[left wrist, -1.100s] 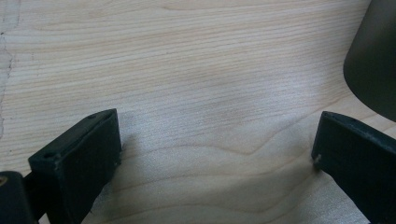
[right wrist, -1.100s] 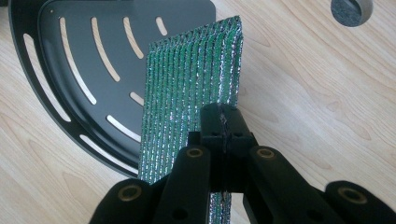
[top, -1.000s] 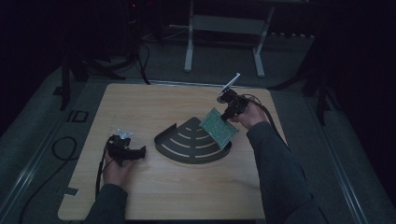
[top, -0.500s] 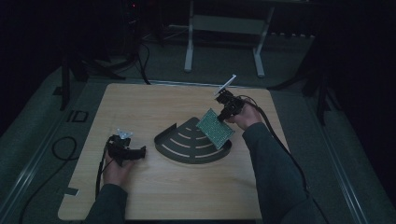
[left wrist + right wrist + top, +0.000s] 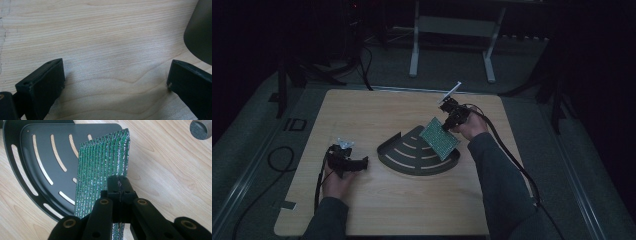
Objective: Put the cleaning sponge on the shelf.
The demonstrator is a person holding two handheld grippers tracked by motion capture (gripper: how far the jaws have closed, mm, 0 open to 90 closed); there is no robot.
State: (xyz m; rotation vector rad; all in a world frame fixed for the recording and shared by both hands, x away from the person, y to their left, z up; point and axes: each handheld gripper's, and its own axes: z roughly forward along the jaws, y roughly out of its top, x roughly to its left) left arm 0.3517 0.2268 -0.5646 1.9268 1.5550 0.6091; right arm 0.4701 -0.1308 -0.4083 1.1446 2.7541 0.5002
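A dim lab or recording room. A bare wooden table (image 5: pixel 412 210) stands alone at the frame's centre on grey carpeted floor (image 5: pixel 257 150). Metal stand legs (image 5: pixel 414 45) rise at the top, and cables (image 5: pixel 277 155) trail at the left.

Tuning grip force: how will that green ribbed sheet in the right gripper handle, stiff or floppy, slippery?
The green sheet juts flat from the right gripper over the black tray without drooping, so probably fairly stiff. It looks thin, likely light. Its ribbed, glinting surface may be slick; an edge grip could let it pivot.
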